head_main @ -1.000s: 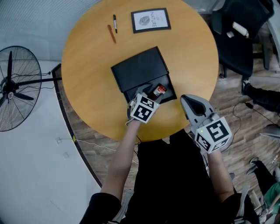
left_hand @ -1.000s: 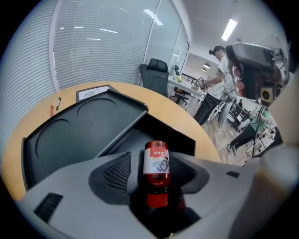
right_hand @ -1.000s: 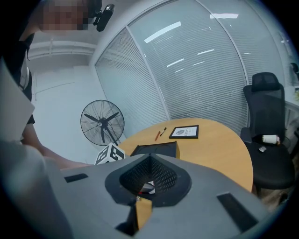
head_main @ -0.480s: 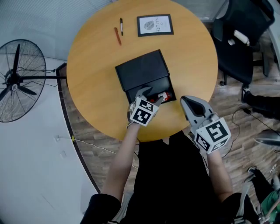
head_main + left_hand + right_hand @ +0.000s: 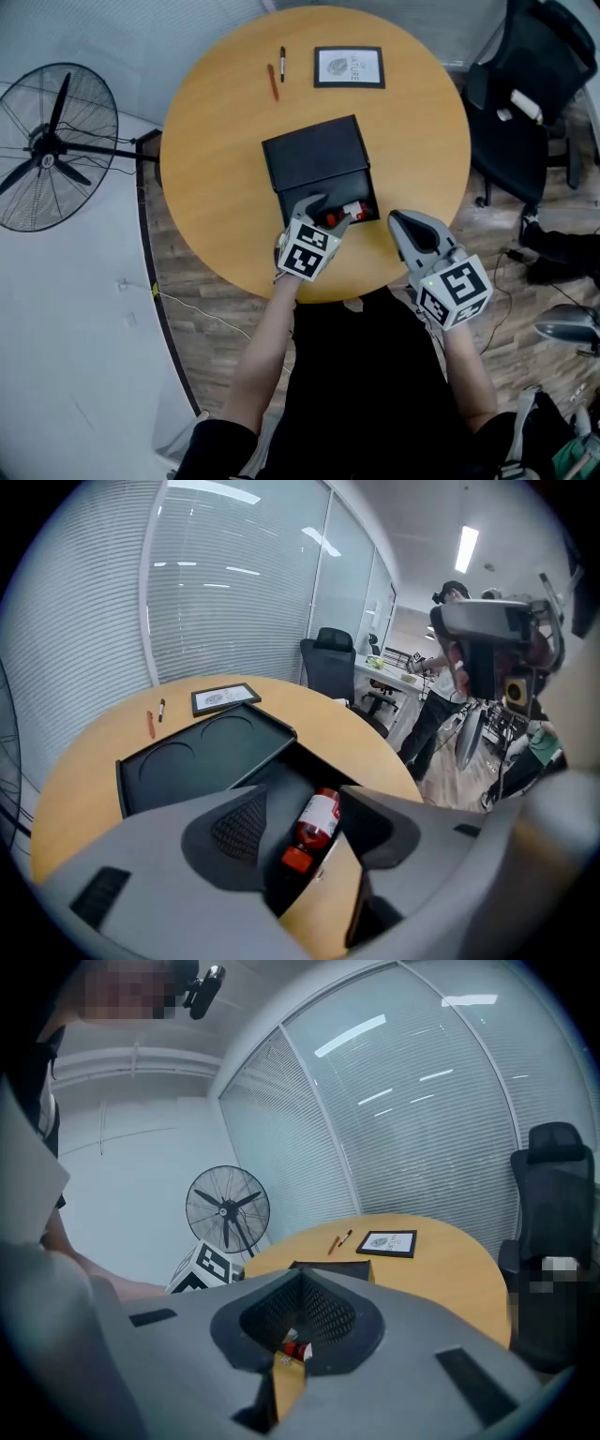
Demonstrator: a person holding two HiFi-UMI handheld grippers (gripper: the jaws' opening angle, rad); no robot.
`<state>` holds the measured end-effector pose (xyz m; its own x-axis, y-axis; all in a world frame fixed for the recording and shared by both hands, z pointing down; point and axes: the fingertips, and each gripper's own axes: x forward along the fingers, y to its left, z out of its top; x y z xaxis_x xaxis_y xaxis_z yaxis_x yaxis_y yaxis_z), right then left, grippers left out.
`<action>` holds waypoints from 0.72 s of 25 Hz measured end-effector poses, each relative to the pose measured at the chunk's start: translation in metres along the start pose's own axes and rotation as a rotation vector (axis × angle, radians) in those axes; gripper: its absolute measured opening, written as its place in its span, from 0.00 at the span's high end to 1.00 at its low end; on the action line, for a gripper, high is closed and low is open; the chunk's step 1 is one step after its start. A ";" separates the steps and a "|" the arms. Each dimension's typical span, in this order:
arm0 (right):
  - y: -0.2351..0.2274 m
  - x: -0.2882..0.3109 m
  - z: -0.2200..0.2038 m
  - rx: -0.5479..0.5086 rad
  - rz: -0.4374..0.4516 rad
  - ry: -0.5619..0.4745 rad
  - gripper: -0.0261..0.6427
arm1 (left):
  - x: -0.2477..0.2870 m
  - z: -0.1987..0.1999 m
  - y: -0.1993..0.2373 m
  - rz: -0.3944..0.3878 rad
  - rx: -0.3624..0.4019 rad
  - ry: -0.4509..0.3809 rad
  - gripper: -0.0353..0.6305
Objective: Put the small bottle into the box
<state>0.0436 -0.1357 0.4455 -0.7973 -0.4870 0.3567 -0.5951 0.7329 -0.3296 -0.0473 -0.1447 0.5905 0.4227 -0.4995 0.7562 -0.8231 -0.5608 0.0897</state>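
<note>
The left gripper (image 5: pixel 302 806) has its fingers (image 5: pixel 225 832) spread apart, gripping nothing. In the left gripper view, the small bottle (image 5: pixel 319 819) appears in the gap between them. It lies on its side with its red cap towards the fingers and its white-labelled body pointing away. It rests inside the open compartment of the black box (image 5: pixel 279 785), lower than the fingers. No view shows whether either finger touches it.

Just beyond the fingertips, the box's flat black lid (image 5: pixel 314 155) lies open on the round wooden bench (image 5: pixel 216 141). Two shallow round hollows mark the lid.

The right gripper (image 5: pixel 300 1288) has its fingers closed together, with only a thin slit between them and nothing held. In the head view it hangs over the near edge of the bench, just to the right of the box and apart from it. Through the slit, a sliver of the bottle's red shows past the fingertips.

Further beyond the lid, an orange pen (image 5: pixel 273 82) and a black pen (image 5: pixel 282 63) lie side by side. A small framed print (image 5: pixel 349 67) lies to their right. Off the bench, a standing fan (image 5: pixel 52 150) is far out to the left of the left fingers. A dark office chair (image 5: pixel 544 84) stands out to the right of the right fingers.
</note>
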 end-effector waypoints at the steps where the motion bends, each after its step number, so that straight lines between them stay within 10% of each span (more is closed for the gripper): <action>1: 0.001 -0.001 0.000 -0.004 0.002 -0.001 0.95 | -0.004 0.001 -0.002 0.005 -0.003 -0.009 0.60; 18: 0.038 -0.016 0.017 -0.038 -0.115 -0.064 0.95 | -0.107 0.017 -0.029 -0.030 0.041 -0.209 0.65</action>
<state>0.0324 -0.1077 0.4125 -0.7296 -0.5970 0.3335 -0.6796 0.6876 -0.2558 -0.0617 -0.0861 0.4956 0.5202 -0.6055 0.6023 -0.7942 -0.6023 0.0805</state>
